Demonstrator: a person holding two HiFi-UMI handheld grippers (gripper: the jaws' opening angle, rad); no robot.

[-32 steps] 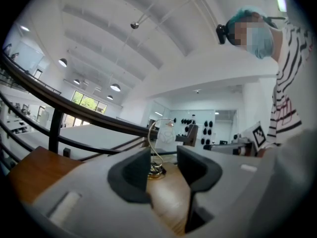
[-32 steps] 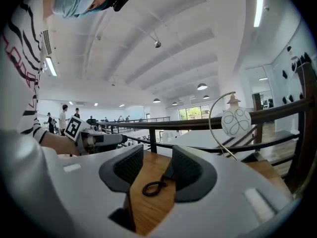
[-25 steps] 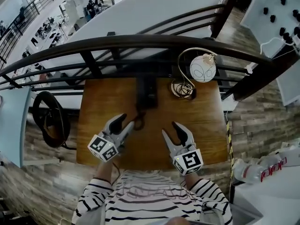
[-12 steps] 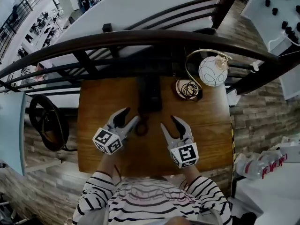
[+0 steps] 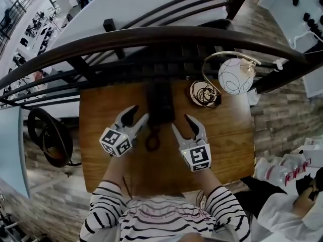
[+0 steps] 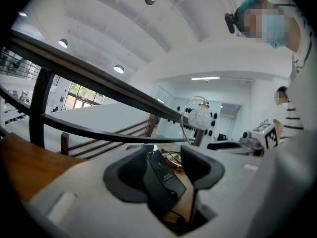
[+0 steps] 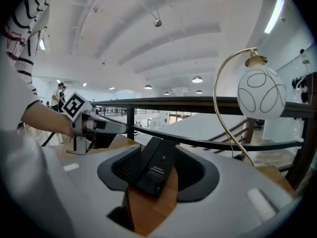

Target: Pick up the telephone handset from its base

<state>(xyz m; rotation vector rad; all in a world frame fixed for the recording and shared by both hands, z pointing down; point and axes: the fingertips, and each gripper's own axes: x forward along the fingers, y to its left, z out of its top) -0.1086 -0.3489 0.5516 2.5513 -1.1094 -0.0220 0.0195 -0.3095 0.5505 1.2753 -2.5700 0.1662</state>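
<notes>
We look steeply down on a wooden surface [image 5: 101, 145] pushed against a dark railing [image 5: 151, 37]. A black telephone [image 5: 160, 102] lies on the far half of the surface. Its length runs away from us and its far end is close to the railing. From above it is too dark for us to separate the handset from the base, and no part of it is raised. A dark coiled cord [image 5: 152, 140] lies just on the near side of the telephone, towards the person.

The left gripper [image 5: 139, 112] is to the left of the telephone's near end and angles in towards it, one tip just beside the telephone's edge. Its jaws stand wide apart, have just been opening, and hold nothing. In the left gripper view the telephone shows through the gap ahead of the pads, which do not press on it.

The right gripper [image 5: 180, 122] is to the right of the telephone's near end. Its jaws are also spread wide, have just been opening, and grip nothing. In the right gripper view the telephone again shows in the gap, untouched.

To the right of the telephone stands a lamp [image 5: 236, 76] with a white globe on a curved gold stem. Its round base [image 5: 204, 94] is near the telephone's right side. Striped sleeves [image 5: 106, 205] lead to both grippers.
</notes>
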